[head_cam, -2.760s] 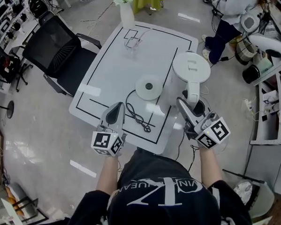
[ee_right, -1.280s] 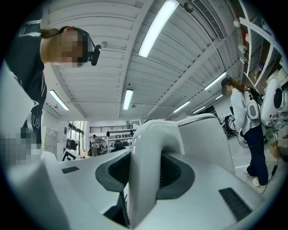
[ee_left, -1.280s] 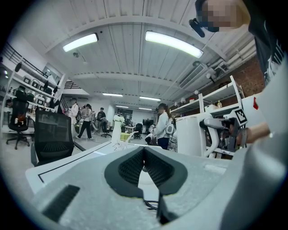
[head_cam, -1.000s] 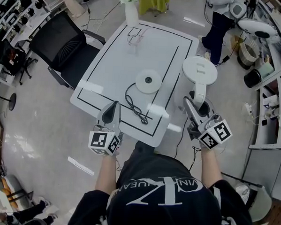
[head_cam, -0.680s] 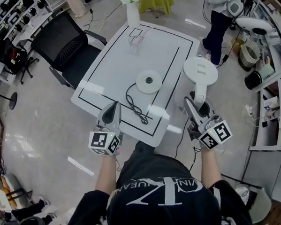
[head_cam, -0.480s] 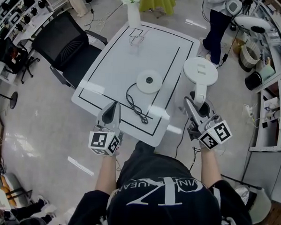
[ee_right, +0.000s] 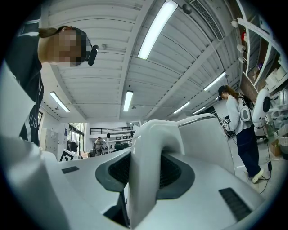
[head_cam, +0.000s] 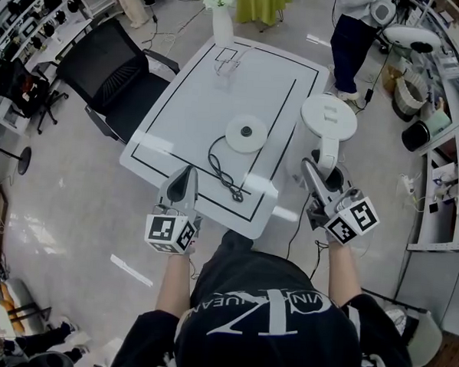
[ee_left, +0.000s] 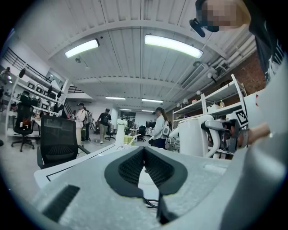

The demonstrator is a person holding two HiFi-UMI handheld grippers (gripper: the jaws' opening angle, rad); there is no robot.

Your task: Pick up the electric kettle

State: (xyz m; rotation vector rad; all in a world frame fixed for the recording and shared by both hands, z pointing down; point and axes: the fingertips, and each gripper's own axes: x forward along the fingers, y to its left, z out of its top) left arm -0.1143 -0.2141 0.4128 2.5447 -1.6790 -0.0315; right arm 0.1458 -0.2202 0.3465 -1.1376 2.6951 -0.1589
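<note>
1. The right gripper's point(ee_right: 145, 173) fingers point(ee_right: 116, 170) are clamped on the curved white plastic handle point(ee_right: 148, 143) of the white electric kettle point(ee_right: 211, 139). The handle runs up between the two dark ribbed pads, one pad on each side of it.
2. The kettle body sits just past the fingertips on the far side of the handle. It's upright with its round white lid on top.
3. From the head view, the kettle shows just off the right edge of the white rectangular bench with black line markings point(head_cam: 188, 100). It's held up by that handle grip, not sitting on anything.
4. The left gripper's point(ee_left: 144, 164) fingers point(ee_left: 131, 170) are pressed together with nothing between them. It hovers by the bench's near edge, well apart from the kettle.
5. The round white kettle base point(head_cam: 246, 134) lies flat on the bench, well apart from the kettle. A black power cord point(head_cam: 226, 175) loops from it toward the near edge, between the base and the left gripper.
6. Further out there's a black mesh office chair point(head_cam: 112, 73) on the bench's left side. A white vase of flowers point(head_cam: 222, 21) stands at the far edge.
</note>
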